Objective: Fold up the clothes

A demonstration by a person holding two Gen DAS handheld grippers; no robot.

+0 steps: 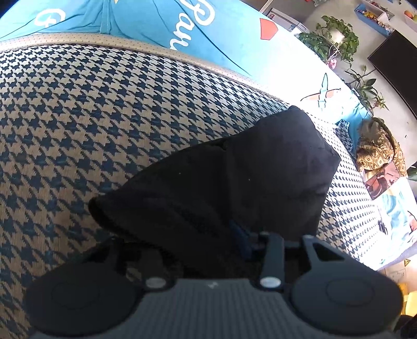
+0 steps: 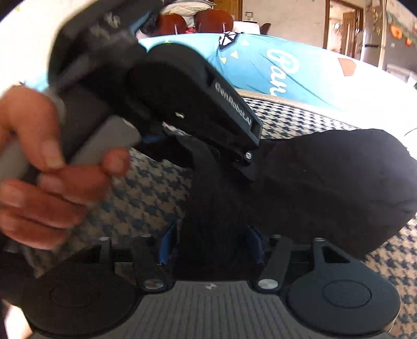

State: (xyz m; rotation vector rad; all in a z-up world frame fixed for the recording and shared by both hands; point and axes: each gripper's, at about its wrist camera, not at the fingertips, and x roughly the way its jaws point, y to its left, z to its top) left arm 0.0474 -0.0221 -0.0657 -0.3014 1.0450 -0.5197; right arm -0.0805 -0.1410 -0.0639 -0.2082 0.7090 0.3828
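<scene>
A black garment (image 1: 260,167) lies bunched in a thick fold on a blue-and-beige houndstooth cover (image 1: 104,117). In the left wrist view, my left gripper (image 1: 203,234) is sunk into the garment's near edge. One blue pad (image 1: 239,234) shows and the other finger is hidden under cloth. In the right wrist view, the black garment (image 2: 325,182) stretches to the right. My right gripper (image 2: 210,242) is shut on a thick bunch of it between two blue pads (image 2: 166,242). A hand (image 2: 39,169) holds the left gripper (image 2: 245,156), whose tip rests on the same cloth just ahead.
A turquoise cloth with white lettering (image 1: 161,23) lies beyond the houndstooth cover's beige border. To the right on the floor are potted plants (image 1: 336,39), a patterned brown bundle (image 1: 378,148) and a dark cabinet (image 1: 396,65). Brown chairs (image 2: 198,20) stand far behind.
</scene>
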